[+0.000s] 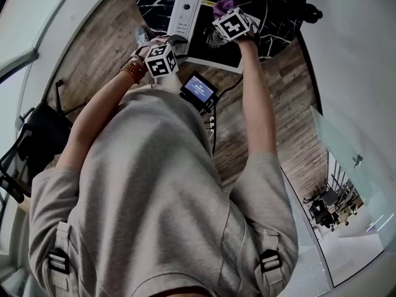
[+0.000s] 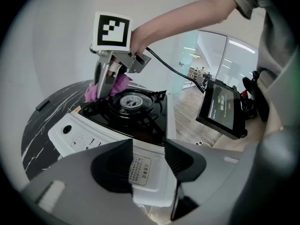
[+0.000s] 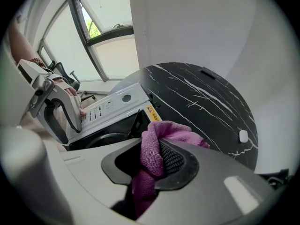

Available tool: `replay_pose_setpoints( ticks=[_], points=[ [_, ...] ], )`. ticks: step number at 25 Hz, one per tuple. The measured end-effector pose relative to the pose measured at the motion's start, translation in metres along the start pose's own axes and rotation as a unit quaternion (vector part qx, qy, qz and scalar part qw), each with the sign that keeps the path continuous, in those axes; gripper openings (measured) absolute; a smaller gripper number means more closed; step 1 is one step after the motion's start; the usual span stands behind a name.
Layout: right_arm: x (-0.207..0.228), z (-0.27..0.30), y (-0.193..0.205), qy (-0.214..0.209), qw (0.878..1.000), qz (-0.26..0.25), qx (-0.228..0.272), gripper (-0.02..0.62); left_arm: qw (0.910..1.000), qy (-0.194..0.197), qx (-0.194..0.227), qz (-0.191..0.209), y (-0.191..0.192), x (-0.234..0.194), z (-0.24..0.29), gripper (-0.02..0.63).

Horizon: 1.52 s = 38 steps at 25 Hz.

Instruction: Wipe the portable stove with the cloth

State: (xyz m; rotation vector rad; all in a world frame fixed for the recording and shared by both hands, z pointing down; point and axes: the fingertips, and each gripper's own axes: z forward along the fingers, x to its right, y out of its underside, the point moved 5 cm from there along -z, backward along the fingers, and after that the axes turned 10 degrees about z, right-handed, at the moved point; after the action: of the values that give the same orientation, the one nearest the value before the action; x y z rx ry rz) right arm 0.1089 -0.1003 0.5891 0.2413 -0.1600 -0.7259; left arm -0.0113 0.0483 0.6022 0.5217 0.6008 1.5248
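The portable stove (image 1: 184,14) is white with a black top and stands on a round black marble table (image 1: 278,17). My right gripper (image 1: 219,17) is shut on a purple cloth (image 1: 224,6) at the far edge of the stove top. In the right gripper view the cloth (image 3: 152,158) bunches between the jaws of this gripper (image 3: 150,168), above the stove (image 3: 108,107). My left gripper (image 2: 149,163) is open at the stove's near white side (image 2: 84,135), with its label showing in the gap. From there the right gripper (image 2: 105,86) and cloth (image 2: 121,84) sit beside the burner (image 2: 133,102).
A dark tablet with a lit screen (image 1: 198,90) hangs at the person's waist, cabled toward the right gripper (image 2: 222,109). A small white object (image 3: 242,136) lies on the table (image 3: 201,102). A black chair (image 1: 37,135) stands on the wooden floor to the left.
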Motion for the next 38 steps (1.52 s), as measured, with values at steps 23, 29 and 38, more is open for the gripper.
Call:
replay_pose_setpoints(
  ticks=[23,29,38],
  points=[
    [-0.032,-0.029,-0.071,-0.064,0.992,0.009,0.106,0.098,0.9960,-0.082,0.033,-0.015,0.024,0.000,-0.024,0.193],
    [-0.065,0.014,-0.069,-0.073,0.995,-0.060,0.034,0.097,0.9957,-0.087,0.030,-0.009,0.032,0.003,-0.025,0.212],
    [-0.068,0.020,-0.062,-0.085,0.996,-0.030,0.011,0.095,0.9947,-0.098,0.029,-0.007,0.033,0.005,-0.025,0.222]
  ],
)
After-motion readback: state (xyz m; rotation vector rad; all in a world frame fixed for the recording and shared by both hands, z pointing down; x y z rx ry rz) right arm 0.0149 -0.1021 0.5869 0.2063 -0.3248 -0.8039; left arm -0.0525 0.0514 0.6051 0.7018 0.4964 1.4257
